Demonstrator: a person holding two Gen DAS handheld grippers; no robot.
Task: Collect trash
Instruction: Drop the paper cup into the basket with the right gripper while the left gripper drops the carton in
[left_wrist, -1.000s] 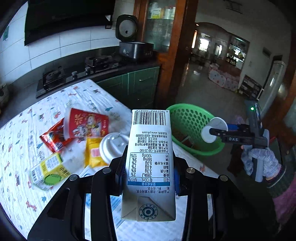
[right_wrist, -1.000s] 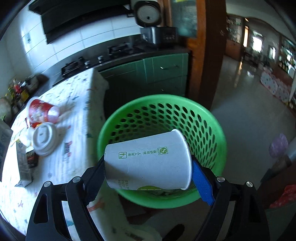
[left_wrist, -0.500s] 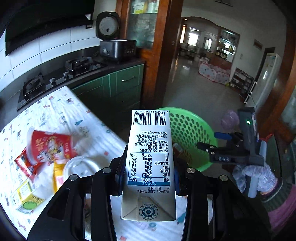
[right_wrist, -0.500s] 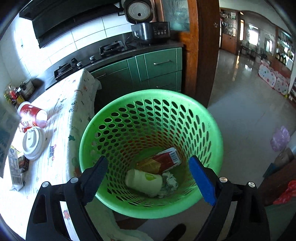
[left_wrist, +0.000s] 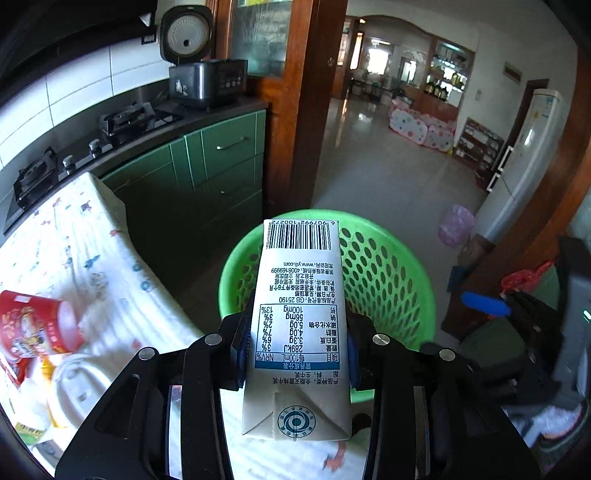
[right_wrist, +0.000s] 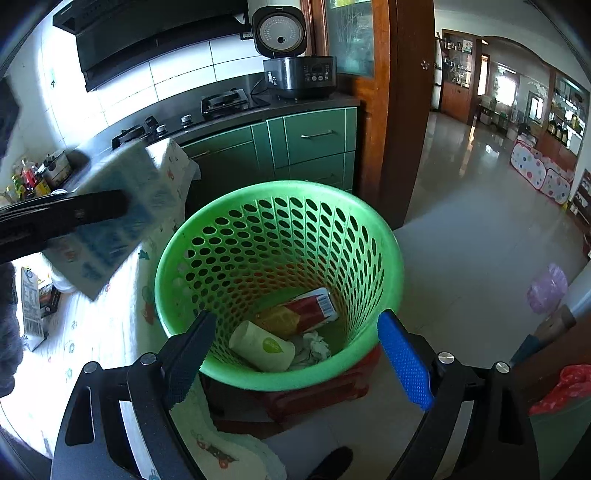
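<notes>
In the left wrist view, we see the left gripper (left_wrist: 295, 354) pinching one milk carton (left_wrist: 297, 325) above the one green basket (left_wrist: 391, 280), with one red cup (left_wrist: 37, 325) on the table (left_wrist: 122, 295). In the right wrist view, our right gripper (right_wrist: 295, 354) stands spread and empty over the basket (right_wrist: 388, 258), which holds one paper cup (right_wrist: 262, 345), one red packet (right_wrist: 306, 308) and one crumpled tissue (right_wrist: 314, 347).

Behind your work you had a rice cooker (right_wrist: 293, 55) standing with its lid up on the dark counter, beside a gas stove (right_wrist: 221, 101). Green cabinets (left_wrist: 221, 166) ran beneath them. A patterned cloth (left_wrist: 74, 251) covered the table. Past the wooden door frame (right_wrist: 402, 110), a white fridge (left_wrist: 528, 162) stood by the tiled floor (right_wrist: 461, 206).
</notes>
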